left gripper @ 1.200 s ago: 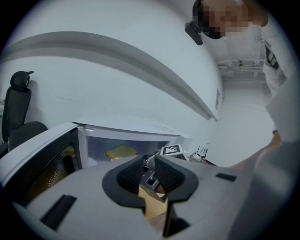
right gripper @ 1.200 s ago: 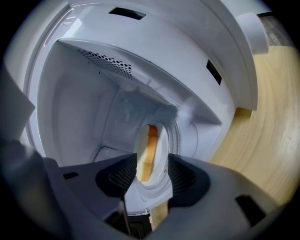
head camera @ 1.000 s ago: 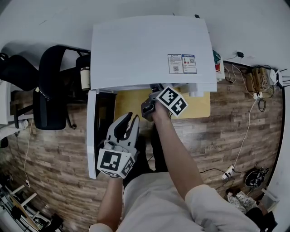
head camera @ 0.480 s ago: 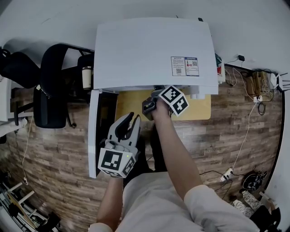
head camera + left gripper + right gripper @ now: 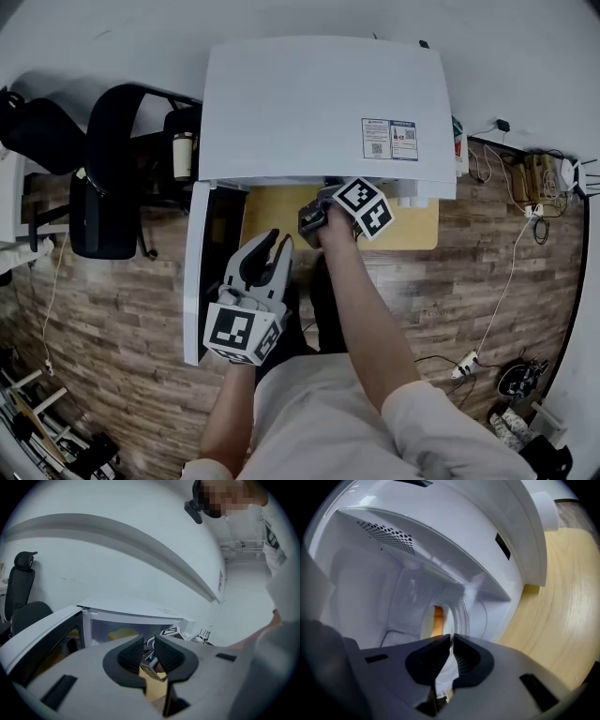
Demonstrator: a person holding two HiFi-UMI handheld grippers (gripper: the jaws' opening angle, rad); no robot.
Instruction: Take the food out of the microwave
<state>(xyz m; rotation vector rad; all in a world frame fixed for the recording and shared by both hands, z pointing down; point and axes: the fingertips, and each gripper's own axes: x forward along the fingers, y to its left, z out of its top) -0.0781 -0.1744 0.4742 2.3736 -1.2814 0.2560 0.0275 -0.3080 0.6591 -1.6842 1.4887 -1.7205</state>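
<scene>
Closing is the change at the right gripper (image 5: 451, 644) since a second ago: its jaws have just been drawing together, and they are now clenched on the thin near rim of a white plate (image 5: 427, 623). Its place at the microwave's (image 5: 319, 103) mouth is much as before. The plate is inside the white cavity with the food (image 5: 438, 620), an orange-yellow piece, on it. The left gripper (image 5: 275, 240) hovers outside, just in front of the door (image 5: 195, 281), which hangs open to the left. Its jaws are slightly apart and grip nothing. A blue-and-white sticker (image 5: 389, 138) with two QR squares sits on the microwave's top, its print too small to read. The microwave stands on a pale wooden table (image 5: 417, 223), with a black office chair (image 5: 103, 187) off to the left
</scene>
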